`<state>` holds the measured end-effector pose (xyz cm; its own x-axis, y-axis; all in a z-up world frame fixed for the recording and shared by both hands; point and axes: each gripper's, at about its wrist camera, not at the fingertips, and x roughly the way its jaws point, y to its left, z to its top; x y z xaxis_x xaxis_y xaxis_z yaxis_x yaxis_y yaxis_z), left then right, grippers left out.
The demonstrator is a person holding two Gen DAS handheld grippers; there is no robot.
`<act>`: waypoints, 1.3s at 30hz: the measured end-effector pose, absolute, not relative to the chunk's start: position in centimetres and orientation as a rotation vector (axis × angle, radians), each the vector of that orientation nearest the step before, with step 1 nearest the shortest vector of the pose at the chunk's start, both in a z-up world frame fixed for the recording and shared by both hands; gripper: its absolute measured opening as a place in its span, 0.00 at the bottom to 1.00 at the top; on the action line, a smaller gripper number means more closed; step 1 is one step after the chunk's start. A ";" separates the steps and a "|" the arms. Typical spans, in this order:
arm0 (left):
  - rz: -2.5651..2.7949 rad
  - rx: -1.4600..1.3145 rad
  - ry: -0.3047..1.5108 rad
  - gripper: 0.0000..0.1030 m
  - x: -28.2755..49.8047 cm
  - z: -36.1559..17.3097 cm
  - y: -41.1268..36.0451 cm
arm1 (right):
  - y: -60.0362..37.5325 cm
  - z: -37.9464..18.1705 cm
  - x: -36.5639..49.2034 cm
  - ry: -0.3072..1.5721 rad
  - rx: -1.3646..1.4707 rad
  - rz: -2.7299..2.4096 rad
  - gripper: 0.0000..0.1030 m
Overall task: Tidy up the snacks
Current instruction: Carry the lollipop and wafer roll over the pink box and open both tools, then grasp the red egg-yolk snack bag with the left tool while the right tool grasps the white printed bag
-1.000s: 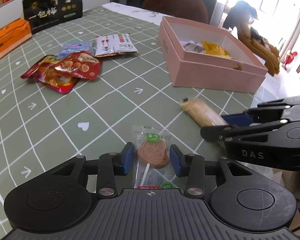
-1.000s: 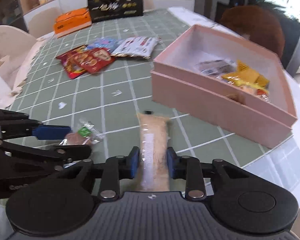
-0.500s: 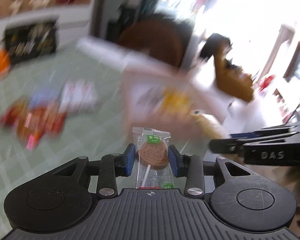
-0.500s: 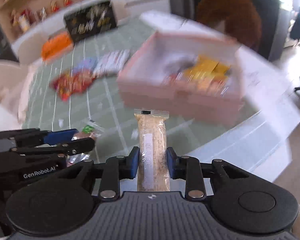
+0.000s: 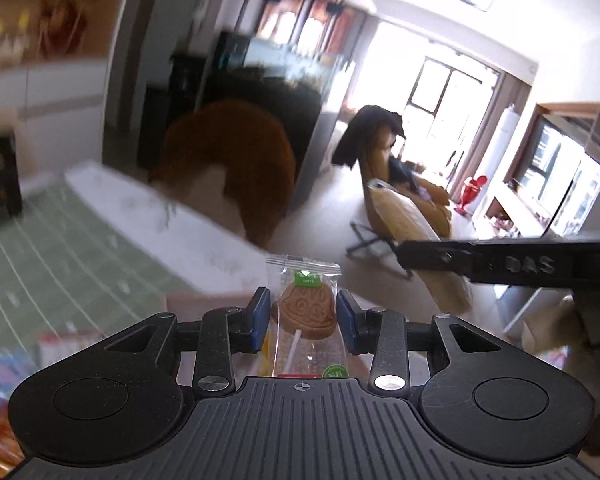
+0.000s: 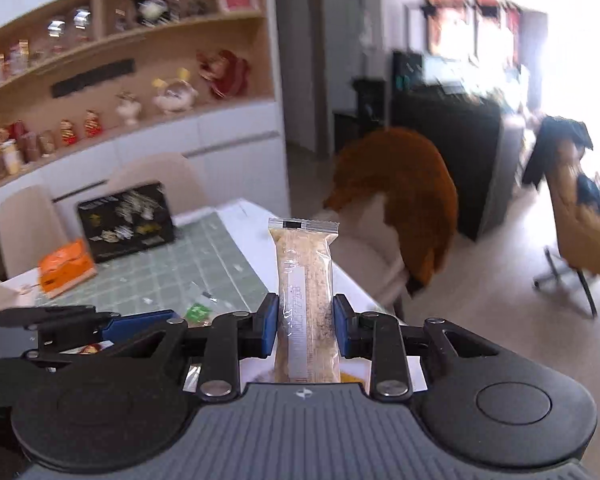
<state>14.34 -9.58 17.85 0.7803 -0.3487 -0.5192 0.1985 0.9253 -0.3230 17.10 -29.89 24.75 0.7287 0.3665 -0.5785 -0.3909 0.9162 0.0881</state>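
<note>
Both snacks rose off the table, lollipop (image 5: 308, 312) clamped in left hand-held gripper (image 5: 303, 320).

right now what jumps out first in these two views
In the left view, the left hand-held gripper pinches a clear-wrapped round brown lollipop. In the right view, the right hand-held gripper clamps a long beige snack bar in clear wrap upright, with a furry rust-brown chair behind.

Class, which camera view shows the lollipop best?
The left wrist view: the wrapped lollipop sits centred and sharp between the left gripper's pads. The right wrist view shows only a blurred green scrap of its wrapper.
</note>
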 end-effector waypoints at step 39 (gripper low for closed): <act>-0.127 -0.349 0.888 0.34 12.3 4.0 3.8 | -21.9 12.7 19.0 0.937 -0.041 0.487 0.47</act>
